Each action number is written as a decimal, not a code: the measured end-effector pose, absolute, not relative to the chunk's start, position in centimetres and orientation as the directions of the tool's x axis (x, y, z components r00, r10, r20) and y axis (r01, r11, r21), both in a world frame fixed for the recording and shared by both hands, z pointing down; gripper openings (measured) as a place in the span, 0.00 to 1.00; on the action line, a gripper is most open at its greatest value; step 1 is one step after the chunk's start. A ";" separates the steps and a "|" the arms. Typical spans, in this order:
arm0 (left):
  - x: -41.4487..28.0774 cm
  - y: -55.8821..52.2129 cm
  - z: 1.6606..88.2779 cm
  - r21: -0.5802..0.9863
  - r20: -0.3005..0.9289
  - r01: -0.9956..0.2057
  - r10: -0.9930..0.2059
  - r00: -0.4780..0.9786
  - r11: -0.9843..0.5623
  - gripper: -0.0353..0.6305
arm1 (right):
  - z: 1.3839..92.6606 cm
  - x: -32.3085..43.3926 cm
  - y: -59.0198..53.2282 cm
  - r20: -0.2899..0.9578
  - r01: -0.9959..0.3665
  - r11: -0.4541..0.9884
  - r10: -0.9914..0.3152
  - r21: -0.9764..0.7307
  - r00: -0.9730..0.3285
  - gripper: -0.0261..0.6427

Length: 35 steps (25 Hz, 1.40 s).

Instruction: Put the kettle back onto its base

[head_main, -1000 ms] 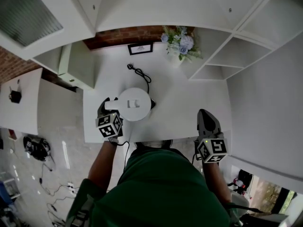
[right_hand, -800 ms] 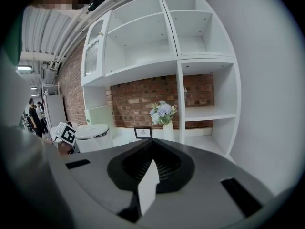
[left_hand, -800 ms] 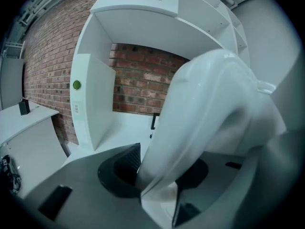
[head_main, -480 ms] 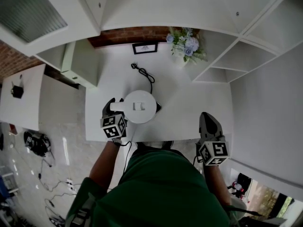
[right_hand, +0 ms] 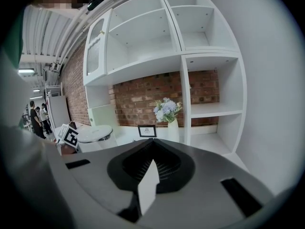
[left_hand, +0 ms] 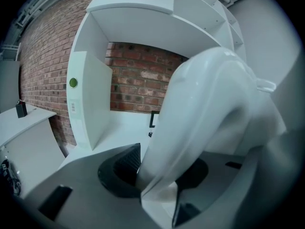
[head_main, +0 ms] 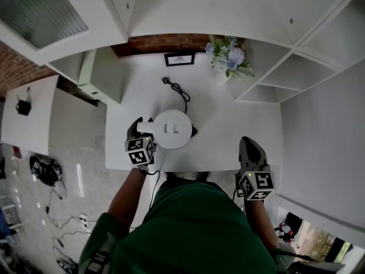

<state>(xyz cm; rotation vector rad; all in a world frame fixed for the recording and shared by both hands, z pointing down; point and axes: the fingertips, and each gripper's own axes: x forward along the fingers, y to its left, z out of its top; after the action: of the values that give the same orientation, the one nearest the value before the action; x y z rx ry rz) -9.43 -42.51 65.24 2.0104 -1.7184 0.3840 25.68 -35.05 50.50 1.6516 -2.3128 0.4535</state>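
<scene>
A white kettle stands upright near the front left of the white desk. A dark sliver shows under the kettle's right side, and I cannot tell whether that is its base. My left gripper reaches the kettle from the left. In the left gripper view the curved white handle fills the gap between the jaws, with the left gripper shut on it. My right gripper hovers at the desk's front right, shut and empty. The right gripper view shows that right gripper and the kettle's lid at the left.
A black power cord trails from the kettle toward the back wall. A small picture frame and a vase of flowers stand at the back. Open white shelves rise on the right, and a white cabinet on the left.
Only the head camera has shifted a little. The kettle and both grippers keep their places.
</scene>
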 end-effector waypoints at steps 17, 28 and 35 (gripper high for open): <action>-9.9 -37.0 66.0 0.048 0.564 -0.965 -0.791 0.238 -0.256 0.33 | 50.4 23.7 -36.6 0.368 -0.927 0.356 -0.851 -0.119 -0.375 0.07; -14.5 -34.2 60.9 0.207 0.507 -0.968 -0.830 0.232 -0.144 0.32 | 49.4 20.9 -39.4 0.321 -0.893 0.425 -0.834 -0.145 -0.449 0.07; -19.7 -35.5 52.6 0.214 0.364 -0.977 -0.929 0.062 0.018 0.18 | 46.6 21.9 -41.8 0.252 -0.900 0.420 -0.865 -0.114 -0.435 0.07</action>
<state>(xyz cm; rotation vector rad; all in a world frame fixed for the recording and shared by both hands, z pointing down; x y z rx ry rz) -19.67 -35.46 52.60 1.9433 -1.8989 0.1578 21.86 -41.80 46.63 1.5759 -2.5138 0.3488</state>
